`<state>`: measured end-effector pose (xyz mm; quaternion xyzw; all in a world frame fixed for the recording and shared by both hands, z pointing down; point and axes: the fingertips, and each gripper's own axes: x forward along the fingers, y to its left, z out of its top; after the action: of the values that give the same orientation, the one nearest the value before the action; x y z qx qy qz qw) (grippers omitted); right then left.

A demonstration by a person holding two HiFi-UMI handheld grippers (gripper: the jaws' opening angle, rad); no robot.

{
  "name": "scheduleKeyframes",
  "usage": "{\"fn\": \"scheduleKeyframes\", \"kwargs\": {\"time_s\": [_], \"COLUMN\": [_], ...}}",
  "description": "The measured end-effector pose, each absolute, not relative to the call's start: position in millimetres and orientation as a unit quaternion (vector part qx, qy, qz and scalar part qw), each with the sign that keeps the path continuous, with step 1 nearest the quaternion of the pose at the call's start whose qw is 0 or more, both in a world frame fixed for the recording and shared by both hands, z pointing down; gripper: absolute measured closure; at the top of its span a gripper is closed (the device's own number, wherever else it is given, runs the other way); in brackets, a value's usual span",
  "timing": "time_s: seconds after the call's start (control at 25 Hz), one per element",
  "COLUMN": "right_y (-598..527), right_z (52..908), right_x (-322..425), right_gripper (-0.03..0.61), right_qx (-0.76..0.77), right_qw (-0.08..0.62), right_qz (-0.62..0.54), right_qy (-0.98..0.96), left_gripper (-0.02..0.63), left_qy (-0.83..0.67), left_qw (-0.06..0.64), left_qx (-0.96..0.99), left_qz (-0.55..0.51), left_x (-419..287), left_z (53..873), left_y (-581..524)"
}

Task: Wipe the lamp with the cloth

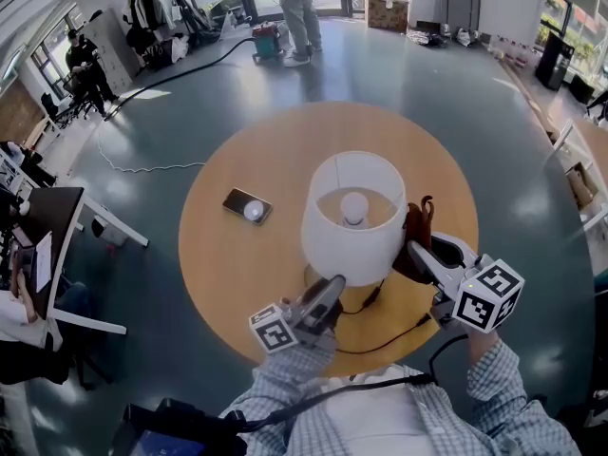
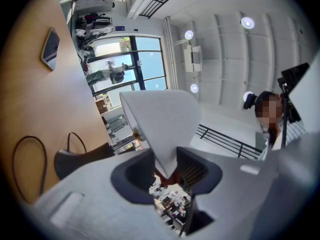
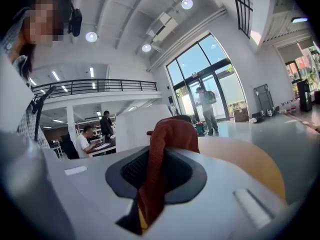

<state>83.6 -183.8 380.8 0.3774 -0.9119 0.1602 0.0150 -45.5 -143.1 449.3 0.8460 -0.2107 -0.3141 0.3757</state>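
Note:
A lamp with a white shade (image 1: 351, 221) stands in the middle of the round wooden table (image 1: 237, 274), its bulb (image 1: 353, 207) showing from above. My left gripper (image 1: 332, 291) reaches up from the near side and is shut on the shade's lower rim (image 2: 161, 129), which runs down between its jaws (image 2: 167, 171). My right gripper (image 1: 418, 255) is shut on a red-brown cloth (image 1: 416, 240). The cloth (image 3: 167, 149) sticks up out of the jaws (image 3: 155, 179) and lies at the right side of the shade (image 3: 137, 124).
A dark phone-like slab (image 1: 247, 205) lies on the table left of the lamp. The lamp's black cord (image 1: 385, 342) loops over the near part of the table from its dark base (image 2: 80, 160). A person (image 1: 299, 12) stands far off; desks (image 1: 57, 226) stand at left.

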Motion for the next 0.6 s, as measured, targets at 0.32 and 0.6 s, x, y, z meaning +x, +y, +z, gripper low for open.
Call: {"fn": "scheduleKeyframes", "kwargs": {"time_s": [0.32, 0.6], "right_y": [-226, -256], "right_z": [309, 305], "right_x": [78, 70], "right_gripper": [0.511, 0.512], "right_qx": [0.334, 0.290], "right_qw": [0.017, 0.065], "right_qz": [0.063, 0.059], "right_qy": [-0.940, -0.953], "left_gripper": [0.480, 0.480], "left_qy": [-0.209, -0.212], "left_qw": [0.376, 0.374], "left_qx": [0.847, 0.847], "left_qz": [-0.312, -0.312], "left_x": [-46, -46], "left_z": [450, 449], "left_y": [-143, -143]}}
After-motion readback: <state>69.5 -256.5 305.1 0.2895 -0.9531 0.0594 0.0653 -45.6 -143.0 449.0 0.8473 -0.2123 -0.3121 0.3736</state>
